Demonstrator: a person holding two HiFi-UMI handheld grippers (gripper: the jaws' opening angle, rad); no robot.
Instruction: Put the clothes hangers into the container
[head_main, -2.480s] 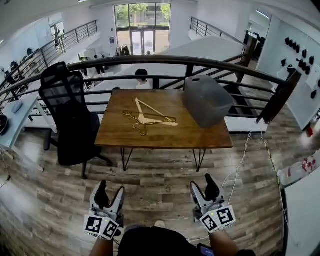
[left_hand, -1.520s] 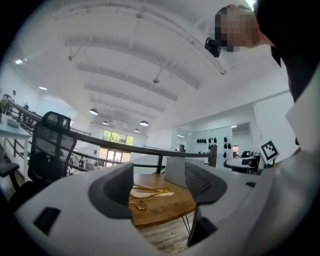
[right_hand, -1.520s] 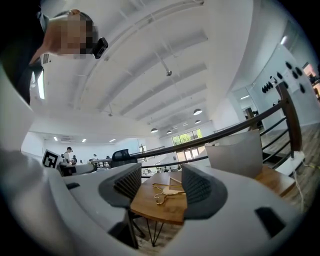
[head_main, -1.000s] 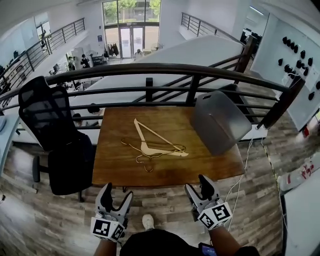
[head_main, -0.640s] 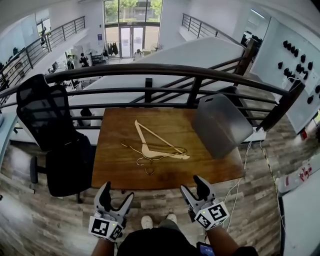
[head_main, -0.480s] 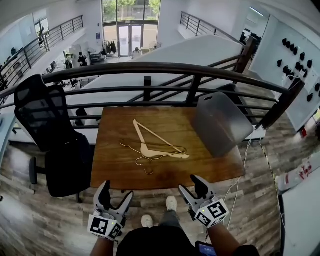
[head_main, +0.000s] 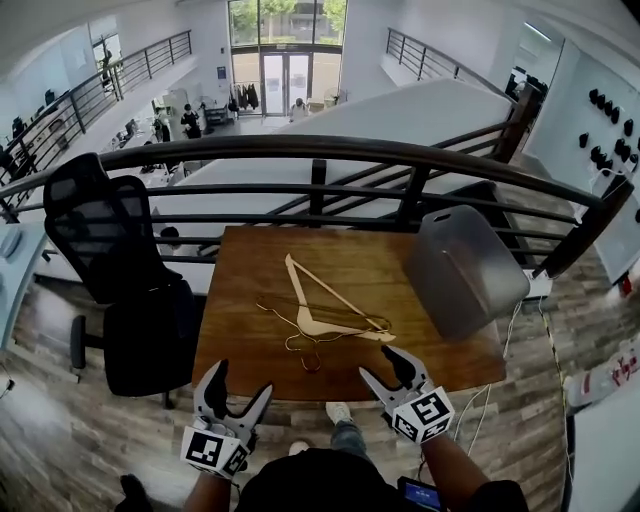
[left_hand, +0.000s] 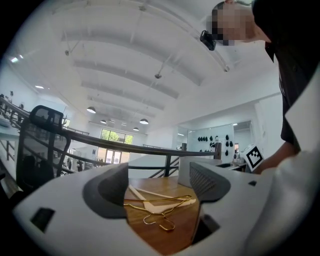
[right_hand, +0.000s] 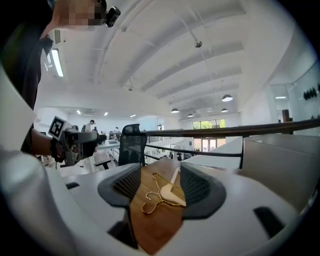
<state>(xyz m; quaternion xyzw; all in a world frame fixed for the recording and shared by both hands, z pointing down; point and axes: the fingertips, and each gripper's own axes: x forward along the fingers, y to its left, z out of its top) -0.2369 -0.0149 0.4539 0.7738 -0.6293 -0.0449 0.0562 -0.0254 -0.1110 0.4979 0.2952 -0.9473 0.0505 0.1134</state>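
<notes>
**Nothing in the bin yet: both claws arrive at the hangers**

The task is at its very start. The grey container (head_main: 465, 268) stands at the right end of the wooden surface (head_main: 245, 270). From the head view nothing can be seen inside it, and the view does not make clear which way its mouth faces. All the hangers lie in one loose pile to the left of the container, near it but clearly apart from it. A pale wooden hanger (head_main: 330, 327) is tangled with thin gold wire hangers (head_main: 283, 312), and their hooks point away from the container toward the surface's near edge. How many wire ones there are is hard to tell from the overlap.

The left claw (head_main: 243, 378) has just been opening. Its jaws are spread wide with nothing between them, and the pile shows only beyond them. The right claw (head_main: 380, 362) is also spread and empty. It is aimed at the hooks from the near edge and sits closer to the container than the left one. Neither claw touches a hanger.

Every step therefore seems to remain: reach in, pinch a hanger, probably free it from the tangle, and carry it across to the container. The same then follows for the rest. The interlocked hooks look like the likeliest snag, since lifting one hanger may drag the others along.
</notes>
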